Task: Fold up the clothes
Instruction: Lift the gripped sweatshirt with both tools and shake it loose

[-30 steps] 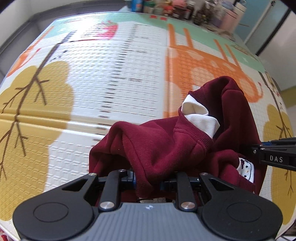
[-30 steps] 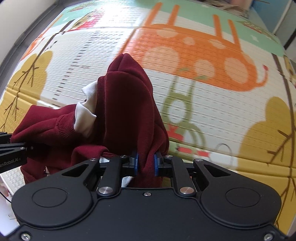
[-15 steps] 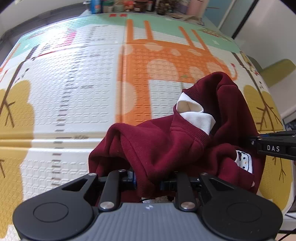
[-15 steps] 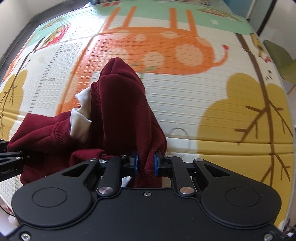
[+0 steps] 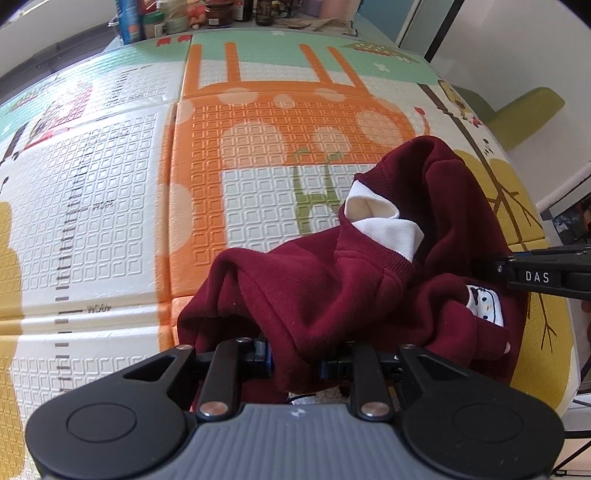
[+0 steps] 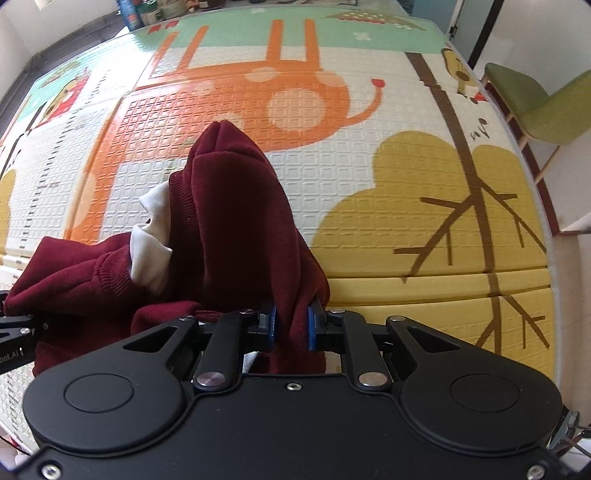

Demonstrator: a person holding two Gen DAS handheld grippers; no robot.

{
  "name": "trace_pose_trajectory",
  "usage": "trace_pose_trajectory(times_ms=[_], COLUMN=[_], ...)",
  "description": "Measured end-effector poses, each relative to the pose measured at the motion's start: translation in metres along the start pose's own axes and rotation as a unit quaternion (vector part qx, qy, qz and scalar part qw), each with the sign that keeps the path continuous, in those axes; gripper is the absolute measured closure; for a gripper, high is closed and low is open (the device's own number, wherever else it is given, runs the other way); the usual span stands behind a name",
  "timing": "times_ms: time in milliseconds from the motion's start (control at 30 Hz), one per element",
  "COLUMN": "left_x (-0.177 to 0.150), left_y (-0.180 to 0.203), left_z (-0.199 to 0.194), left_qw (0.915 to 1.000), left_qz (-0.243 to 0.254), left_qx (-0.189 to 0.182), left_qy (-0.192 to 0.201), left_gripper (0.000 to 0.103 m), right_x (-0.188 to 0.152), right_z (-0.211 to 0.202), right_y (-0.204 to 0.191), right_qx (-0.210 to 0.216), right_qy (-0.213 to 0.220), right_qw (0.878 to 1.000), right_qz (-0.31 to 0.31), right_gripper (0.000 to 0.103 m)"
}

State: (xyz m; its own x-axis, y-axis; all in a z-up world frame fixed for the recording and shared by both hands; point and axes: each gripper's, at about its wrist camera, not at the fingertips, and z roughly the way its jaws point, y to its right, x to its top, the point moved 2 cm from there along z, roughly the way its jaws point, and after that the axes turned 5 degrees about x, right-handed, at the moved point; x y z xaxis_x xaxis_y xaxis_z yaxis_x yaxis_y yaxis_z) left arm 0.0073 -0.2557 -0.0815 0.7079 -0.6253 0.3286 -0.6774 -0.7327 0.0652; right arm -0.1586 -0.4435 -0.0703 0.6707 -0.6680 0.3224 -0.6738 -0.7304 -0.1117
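A dark red sweatshirt (image 5: 314, 288) with a white collar (image 5: 380, 221) and a small white cartoon patch (image 5: 484, 304) hangs bunched above the play mat. My left gripper (image 5: 295, 360) is shut on a fold of its red fabric, which drapes over the jaws. My right gripper (image 6: 291, 326) is shut on another fold of the same sweatshirt (image 6: 236, 221), pinched between blue pads (image 6: 271, 326). The right gripper's black body, marked DAS, shows at the right edge of the left wrist view (image 5: 546, 271). The left gripper's black body pokes in at the left edge of the right wrist view (image 6: 14, 339).
A foam play mat (image 6: 369, 155) with an orange animal, yellow trees and green border covers the surface. Bottles and jars (image 5: 177, 18) line its far edge. A green chair (image 6: 535, 103) stands off the mat's right side. The mat's right edge (image 6: 550, 236) drops to pale floor.
Both grippers have carried the sweatshirt rightward across the mat, from the yellow tree and ruler print toward the orange animal and the right edge. The grips are unchanged.
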Motion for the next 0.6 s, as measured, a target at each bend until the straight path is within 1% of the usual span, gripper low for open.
trace_pose_trajectory(times_ms=[167, 200, 233, 267, 333, 400, 500, 600], left_x=[0.000, 0.000, 0.001, 0.001, 0.002, 0.002, 0.001, -0.001], left_y=[-0.001, -0.002, -0.002, -0.002, -0.002, -0.002, -0.002, -0.001], left_z=[0.001, 0.001, -0.001, -0.003, -0.008, -0.012, -0.017, -0.022], left_qw=[1.0000, 1.0000, 0.9999, 0.9998, 0.9995, 0.9991, 0.9989, 0.9986], left_qz=[0.000, -0.001, 0.001, 0.004, 0.009, 0.014, 0.019, 0.026], left_qx=[0.005, 0.005, 0.009, 0.013, 0.021, 0.026, 0.026, 0.022], left_qy=[0.003, 0.005, 0.009, 0.013, 0.022, 0.030, 0.036, 0.041], left_gripper=[0.075, 0.073, 0.070, 0.067, 0.056, 0.051, 0.047, 0.046], right_x=[0.000, 0.000, 0.000, 0.000, 0.000, 0.000, 0.000, -0.002], right_z=[-0.001, -0.002, -0.003, -0.005, -0.009, -0.014, -0.022, -0.029], right_y=[0.003, 0.003, 0.003, 0.003, 0.002, 0.002, 0.001, -0.002], right_qx=[0.003, 0.002, -0.001, -0.003, -0.009, -0.010, -0.006, 0.000], right_qy=[0.003, 0.004, 0.006, 0.010, 0.018, 0.024, 0.029, 0.029], right_qw=[1.000, 1.000, 1.000, 1.000, 1.000, 1.000, 1.000, 0.999], right_qz=[-0.003, -0.004, -0.004, -0.004, -0.007, -0.010, -0.011, -0.014], right_gripper=[0.083, 0.080, 0.076, 0.075, 0.075, 0.075, 0.074, 0.074])
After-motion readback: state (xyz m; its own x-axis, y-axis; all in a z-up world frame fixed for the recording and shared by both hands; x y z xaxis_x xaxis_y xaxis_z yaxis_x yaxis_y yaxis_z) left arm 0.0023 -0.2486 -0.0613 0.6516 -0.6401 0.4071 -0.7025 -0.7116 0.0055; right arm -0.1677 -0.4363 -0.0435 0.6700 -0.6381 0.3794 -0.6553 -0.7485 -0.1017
